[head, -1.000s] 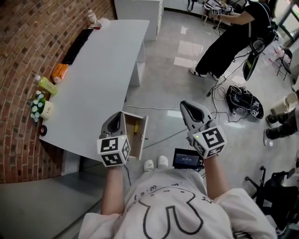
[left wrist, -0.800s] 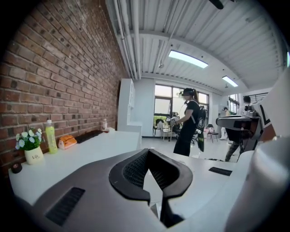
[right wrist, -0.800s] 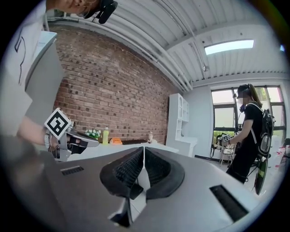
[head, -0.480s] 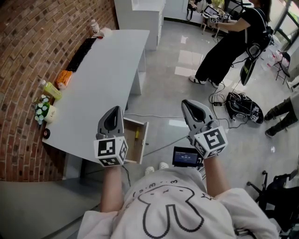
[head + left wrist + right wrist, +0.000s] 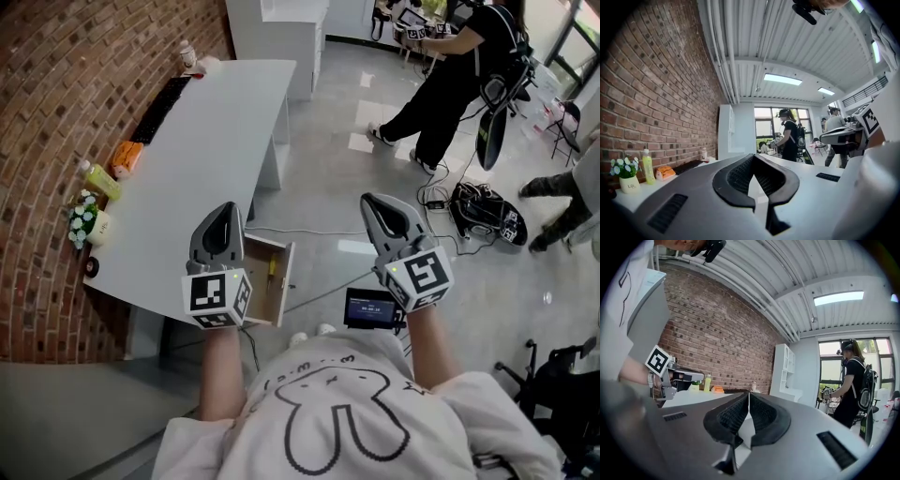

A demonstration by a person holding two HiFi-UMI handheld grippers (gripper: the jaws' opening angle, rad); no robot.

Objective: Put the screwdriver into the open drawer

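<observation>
1. Lifts both claws compared with a second ago: left claw [image 5: 228, 212] up off the drawer [image 5: 260, 298], now at its 10 o'clock against the surface [image 5: 206, 141] edge; right claw [image 5: 371, 202] slightly higher too.
2. Leaves the screwdriver [image 5: 273, 267] lying inside the open drawer, yellow handle toward 1 o'clock, touched by neither claw.
3. Reads as the placing already done and the hands backing off; drawer not shut, no closing called for by the task.
4. Shows the left claw fully closed, pads meeting at the tips, nothing between them.
5. Shows the right claw closed the same way and empty, over the floor at 3 o'clock of the drawer, well apart from it.
</observation>
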